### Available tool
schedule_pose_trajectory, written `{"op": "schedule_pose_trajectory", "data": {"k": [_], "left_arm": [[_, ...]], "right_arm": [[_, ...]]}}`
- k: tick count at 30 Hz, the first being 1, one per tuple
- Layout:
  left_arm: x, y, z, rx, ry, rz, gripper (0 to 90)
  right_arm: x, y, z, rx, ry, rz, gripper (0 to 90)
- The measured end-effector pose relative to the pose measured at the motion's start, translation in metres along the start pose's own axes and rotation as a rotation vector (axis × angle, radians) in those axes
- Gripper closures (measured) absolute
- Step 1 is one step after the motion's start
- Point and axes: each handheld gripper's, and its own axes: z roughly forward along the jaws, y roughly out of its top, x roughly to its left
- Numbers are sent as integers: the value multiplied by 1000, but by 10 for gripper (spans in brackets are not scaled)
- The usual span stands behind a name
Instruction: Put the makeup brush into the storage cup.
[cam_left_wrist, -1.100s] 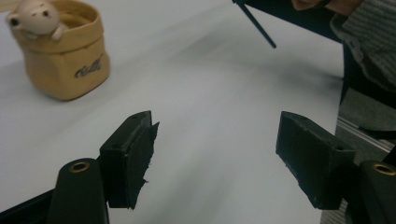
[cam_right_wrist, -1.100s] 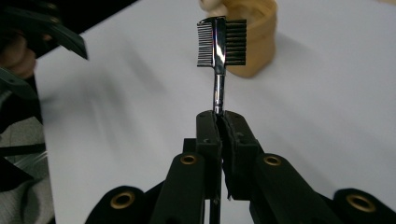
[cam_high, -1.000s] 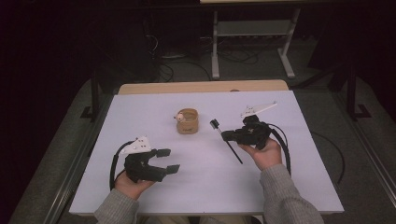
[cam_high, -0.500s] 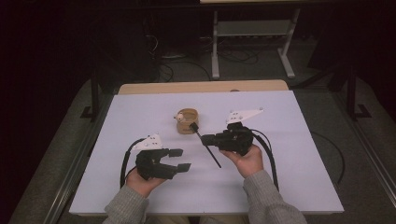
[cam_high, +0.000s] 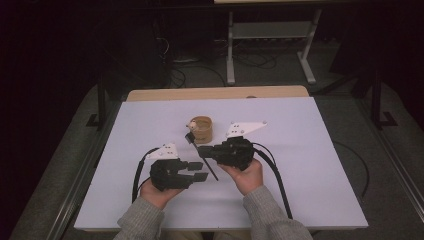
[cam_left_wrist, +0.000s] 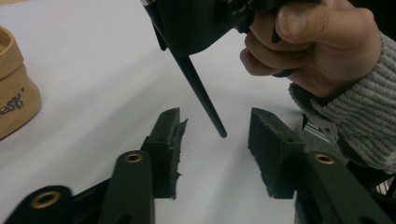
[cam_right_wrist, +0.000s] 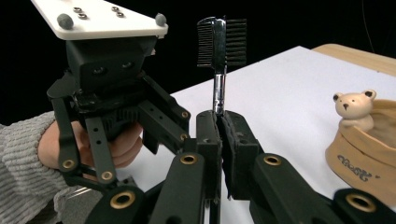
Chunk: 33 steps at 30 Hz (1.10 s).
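Observation:
My right gripper (cam_high: 202, 149) (cam_right_wrist: 220, 116) is shut on the metal neck of a small comb-and-brush tool (cam_right_wrist: 222, 42). The tool's thin black handle (cam_high: 213, 171) (cam_left_wrist: 198, 86) slants down toward the table. My left gripper (cam_high: 197, 170) (cam_left_wrist: 215, 116) is open and its jaws have just been closing. The handle's tip hangs between its pads (cam_left_wrist: 168, 140) without touching either. In the right gripper view the left gripper (cam_right_wrist: 121, 93) sits close at the left, under its white plate. A tan cup (cam_high: 201, 129) (cam_right_wrist: 369, 140) with a little bear figure (cam_right_wrist: 355, 109) stands just beyond both grippers.
The white table (cam_high: 310, 150) has a wooden strip (cam_high: 215, 93) along its far edge. Cables (cam_high: 272, 175) trail from both grippers toward the person. A metal stand (cam_high: 270, 35) and floor cables lie behind the table in the dark.
The right hand has carried the brush tool leftward, bringing its handle end between the left gripper's jaws. The left jaws have narrowed around it; the left hand has stayed roughly in place.

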Motion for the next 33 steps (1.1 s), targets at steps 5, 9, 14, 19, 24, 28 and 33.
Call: {"op": "schedule_pose_trajectory", "data": {"k": [5, 9, 14, 19, 24, 28, 33], "left_arm": [[1, 0, 2, 5, 8, -19, 638], [2, 0, 4, 5, 5, -25, 698], [3, 1, 5, 9, 7, -25, 719], [3, 1, 5, 5, -9, -16, 796], [7, -1, 2, 30, 9, -28, 837], [6, -2, 1, 52, 39, -3, 854], [3, -1, 3, 104, 62, 30, 855]], "right_arm": [[5, -1, 3, -12, 4, -15, 848], [8, -2, 4, -23, 6, -29, 848], [11, -3, 6, -32, 17, -53, 848], [15, -3, 6, -49, 26, -75, 848], [15, -3, 4, -39, 28, -101, 847], [15, -2, 2, -18, 23, -104, 838], [15, -1, 1, 35, 13, -132, 750]]}}
